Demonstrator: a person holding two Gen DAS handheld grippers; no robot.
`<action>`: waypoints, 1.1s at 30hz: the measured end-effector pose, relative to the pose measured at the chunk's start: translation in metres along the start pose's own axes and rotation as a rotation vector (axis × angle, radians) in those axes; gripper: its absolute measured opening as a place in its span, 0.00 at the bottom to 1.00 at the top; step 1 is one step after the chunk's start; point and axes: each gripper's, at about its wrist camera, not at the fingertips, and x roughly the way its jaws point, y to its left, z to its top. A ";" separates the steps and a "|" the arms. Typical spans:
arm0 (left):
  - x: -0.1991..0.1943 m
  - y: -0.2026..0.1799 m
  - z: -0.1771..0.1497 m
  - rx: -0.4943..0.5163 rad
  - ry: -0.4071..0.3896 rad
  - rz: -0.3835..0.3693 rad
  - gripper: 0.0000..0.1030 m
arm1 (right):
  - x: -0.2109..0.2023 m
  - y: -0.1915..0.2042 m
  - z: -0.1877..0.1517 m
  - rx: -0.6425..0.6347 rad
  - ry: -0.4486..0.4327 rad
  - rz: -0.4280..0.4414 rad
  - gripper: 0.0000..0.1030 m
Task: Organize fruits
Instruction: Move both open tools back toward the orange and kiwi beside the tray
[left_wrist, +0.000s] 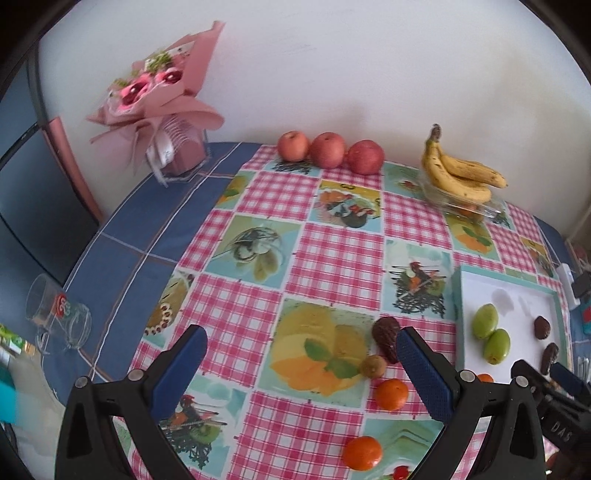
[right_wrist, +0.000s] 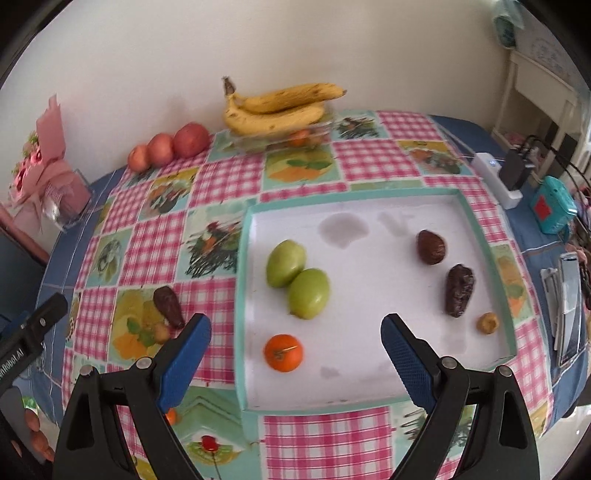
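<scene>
Fruits: tray (right_wrist: 491, 243) holding two green fruits (right_wrist: 297, 280), tangerine (right_wrist: 283, 352), seemingly dates (right_wrist: 459, 290), both grippers (left_wrist: 301, 369) (right_wrist: 295, 354) apart, empty

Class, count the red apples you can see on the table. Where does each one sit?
3. The apples stand in a row at the table's far edge against the wall: left, middle, right. None appears hidden.

We see two green fruits (right_wrist: 297, 282) touching in the tray (right_wrist: 491, 240), a tangerine (right_wrist: 283, 352) before them, bananas (right_wrist: 280, 107) behind the tray.
</scene>
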 end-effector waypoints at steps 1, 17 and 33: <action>0.001 0.003 0.000 -0.007 0.002 0.003 1.00 | 0.002 0.005 -0.001 -0.010 0.007 0.004 0.91; 0.033 0.040 -0.007 -0.109 0.102 0.034 1.00 | 0.022 0.077 -0.011 -0.134 0.078 0.072 0.91; 0.098 0.052 -0.030 -0.123 0.300 0.168 1.00 | 0.087 0.105 -0.032 -0.185 0.273 0.086 0.91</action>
